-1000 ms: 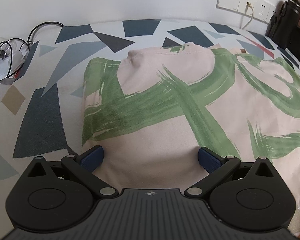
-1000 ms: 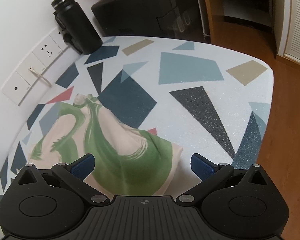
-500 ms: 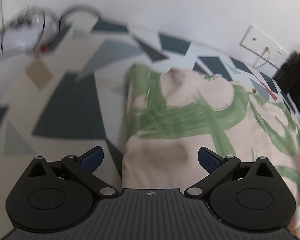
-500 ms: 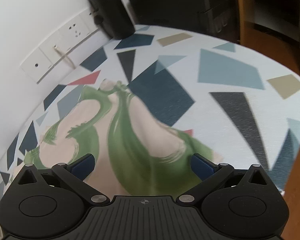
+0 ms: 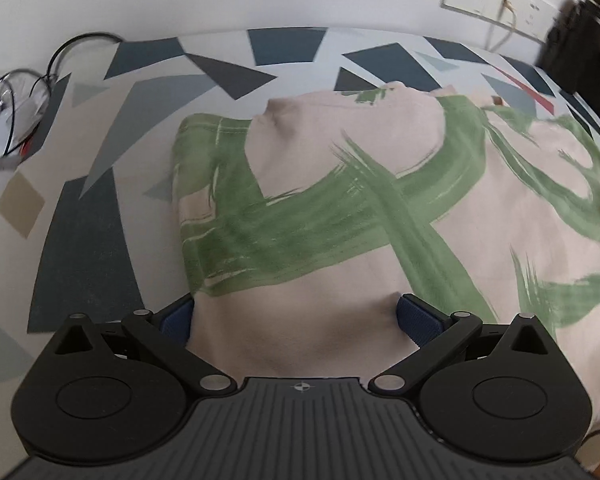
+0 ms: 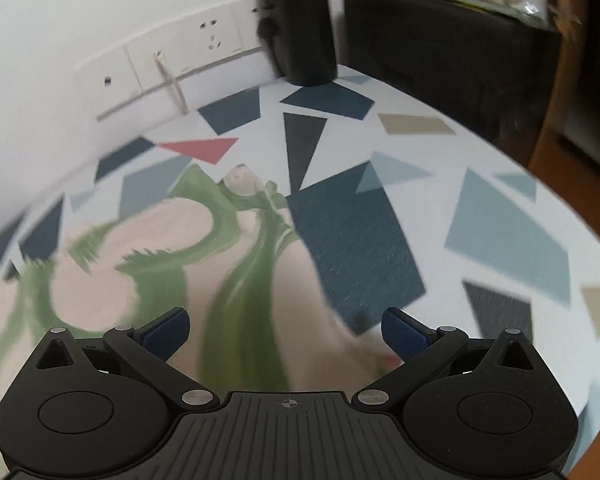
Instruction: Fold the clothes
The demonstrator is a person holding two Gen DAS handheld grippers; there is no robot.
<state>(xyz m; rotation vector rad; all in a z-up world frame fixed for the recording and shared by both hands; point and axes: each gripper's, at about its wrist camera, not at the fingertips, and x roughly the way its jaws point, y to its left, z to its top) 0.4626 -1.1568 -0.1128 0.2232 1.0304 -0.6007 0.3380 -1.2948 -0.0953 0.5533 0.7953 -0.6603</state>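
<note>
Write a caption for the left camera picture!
Open left gripper hovering over a pink-and-green shirt on a patterned table.

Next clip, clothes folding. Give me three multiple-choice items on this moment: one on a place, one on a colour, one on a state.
1. Where does the black bottle stand?
A. on the garment
B. at the table's far edge, by the wall sockets
C. on the floor

2. What colour are the brush strokes on the pink garment?
A. green
B. red
C. blue

3. How are the left tongs?
A. shut on a cable
B. shut and empty
C. open, with cloth between the pads

Answers:
1 B, the bottle stands on the table next to the wall.
2 A, green bands cross the pink cloth.
3 C, the pads are wide apart with garment between them.
</note>
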